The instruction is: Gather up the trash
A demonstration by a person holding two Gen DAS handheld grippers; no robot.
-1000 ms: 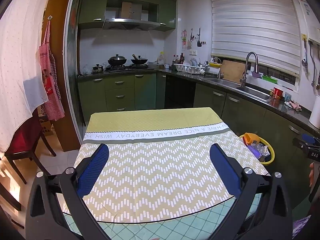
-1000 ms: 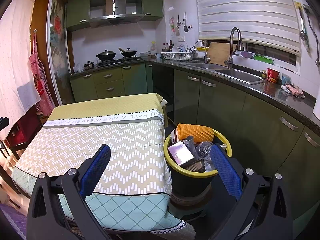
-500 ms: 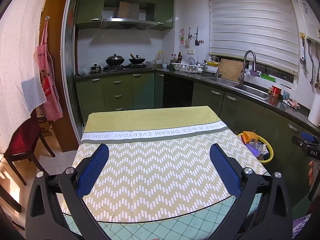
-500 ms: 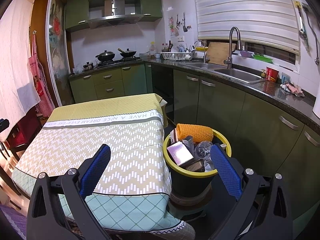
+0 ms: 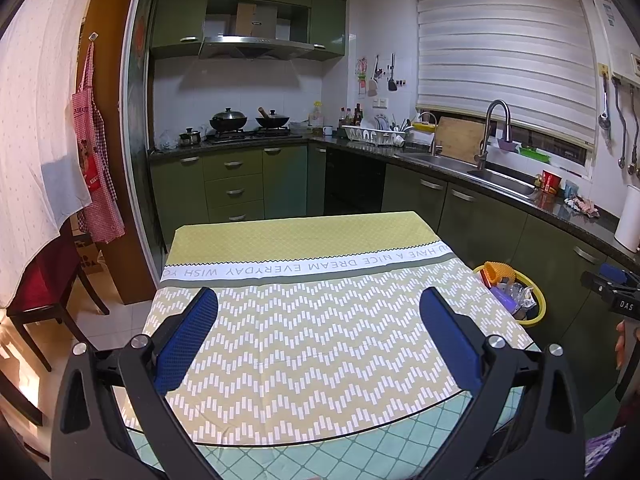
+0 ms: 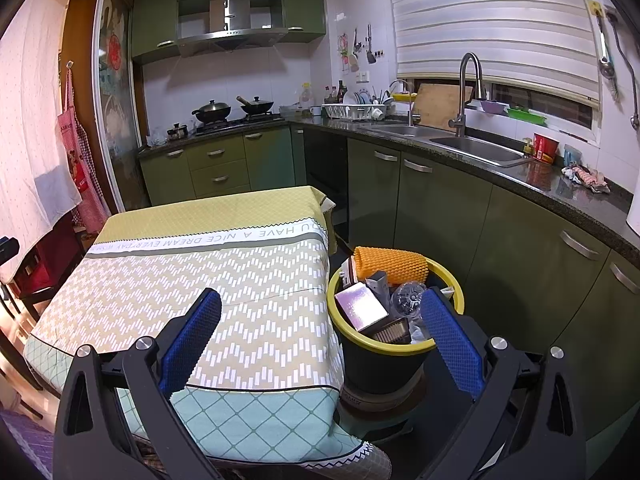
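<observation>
A black trash bin with a yellow rim (image 6: 456, 288) stands on the floor right of the table. It holds an orange foam sleeve (image 6: 390, 264), a purple box (image 6: 360, 306), a clear plastic bottle (image 6: 408, 298) and other scraps. The bin also shows in the left wrist view (image 5: 538, 304). My right gripper (image 6: 320, 320) is open and empty, above the table corner and the bin. My left gripper (image 5: 318, 322) is open and empty over the table (image 5: 304, 312), which has a yellow zigzag cloth with nothing on it.
Green cabinets and a dark counter (image 6: 540, 184) with a sink (image 6: 472, 148) run along the right wall. A stove with pans (image 5: 248, 124) is at the back. A red chair (image 5: 44, 280) stands left of the table. The other gripper shows at the right edge (image 5: 616, 292).
Both views have shifted only slightly. The left gripper has risen a little; the grippers stay open and empty.
</observation>
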